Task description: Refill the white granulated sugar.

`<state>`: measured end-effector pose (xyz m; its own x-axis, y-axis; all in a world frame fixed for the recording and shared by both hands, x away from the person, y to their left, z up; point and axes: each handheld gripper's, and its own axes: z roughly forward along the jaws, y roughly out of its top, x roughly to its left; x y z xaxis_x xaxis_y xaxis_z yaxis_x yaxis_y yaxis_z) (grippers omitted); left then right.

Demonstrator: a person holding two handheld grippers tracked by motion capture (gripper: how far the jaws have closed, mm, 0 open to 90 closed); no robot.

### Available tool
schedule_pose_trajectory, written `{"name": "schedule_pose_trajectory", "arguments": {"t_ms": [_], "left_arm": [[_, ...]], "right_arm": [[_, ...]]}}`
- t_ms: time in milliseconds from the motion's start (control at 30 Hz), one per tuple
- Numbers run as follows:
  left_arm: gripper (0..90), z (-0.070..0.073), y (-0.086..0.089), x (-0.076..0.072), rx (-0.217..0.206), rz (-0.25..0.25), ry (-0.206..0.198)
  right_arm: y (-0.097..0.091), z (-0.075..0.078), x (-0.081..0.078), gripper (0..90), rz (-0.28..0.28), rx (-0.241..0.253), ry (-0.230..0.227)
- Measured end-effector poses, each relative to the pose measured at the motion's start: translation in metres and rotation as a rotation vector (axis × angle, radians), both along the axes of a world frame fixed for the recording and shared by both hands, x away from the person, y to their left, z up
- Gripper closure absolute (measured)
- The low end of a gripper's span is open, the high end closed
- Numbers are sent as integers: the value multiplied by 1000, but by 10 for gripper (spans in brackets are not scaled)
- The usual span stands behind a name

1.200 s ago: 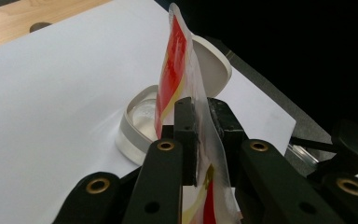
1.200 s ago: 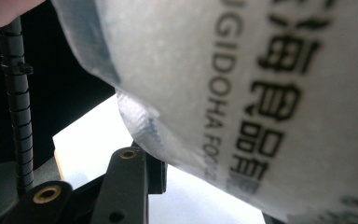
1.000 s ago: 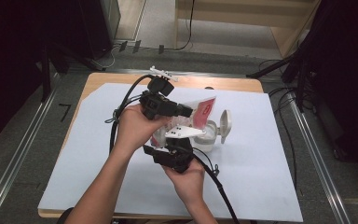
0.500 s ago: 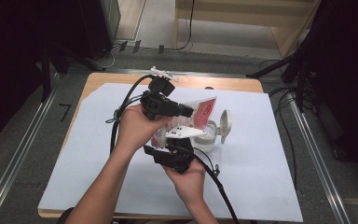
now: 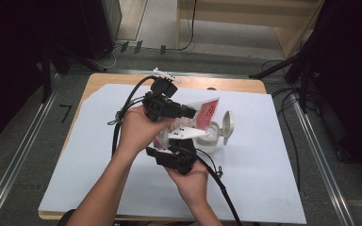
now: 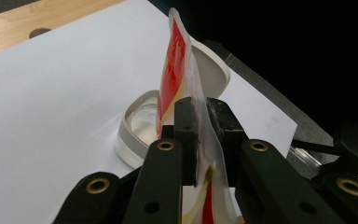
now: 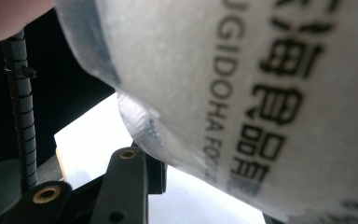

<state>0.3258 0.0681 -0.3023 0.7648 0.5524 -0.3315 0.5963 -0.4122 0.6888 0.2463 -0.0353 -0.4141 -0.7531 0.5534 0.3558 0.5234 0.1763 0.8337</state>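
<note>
Pinching the red and white packet (image 6: 175,70), the left tool (image 6: 200,116) has its jaws closed tight on the thin film, standing it on edge above the round white tub (image 6: 137,128), whose hinged lid (image 5: 227,126) is flipped open. In the high view the left tool (image 5: 167,106) and the right tool (image 5: 181,141) crowd together over the packet (image 5: 206,109), mid-worktop (image 5: 264,179) on the white sheet. Right tool: the packet's printed face (image 7: 261,93) looms huge between its jaws, but I cannot tell if they press on it.
</note>
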Motion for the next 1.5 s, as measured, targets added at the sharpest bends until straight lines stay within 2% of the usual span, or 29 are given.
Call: {"name": "schedule_pose_trajectory", "arguments": {"t_ms": [167, 267, 333, 367, 400, 467, 833, 933, 1500], "left_arm": [[832, 2, 1, -1, -1, 7, -17], [832, 4, 4, -1, -10, 9, -23], [832, 3, 5, -1, -14, 15, -20], [832, 4, 6, 0, 0, 11, -19], [832, 2, 6, 0, -14, 18, -17], [832, 2, 6, 1, -4, 20, -12], [830, 1, 11, 3, -7, 34, -18], [829, 0, 11, 3, -2, 34, -19], [830, 0, 8, 2, 3, 26, -35]], "right_arm": [[2, 0, 1, 633, 1, 16, -7], [3, 2, 2, 633, 1, 7, -17], [4, 3, 2, 633, 3, 6, -19], [5, 3, 2, 633, 4, 9, -17], [5, 2, 3, 633, 6, 11, -13], [6, 2, 4, 632, 7, 12, -9], [10, 0, 9, 632, 18, 11, -12], [12, -1, 8, 633, 18, -5, -28], [13, -1, 6, 633, 0, 12, -21]]}}
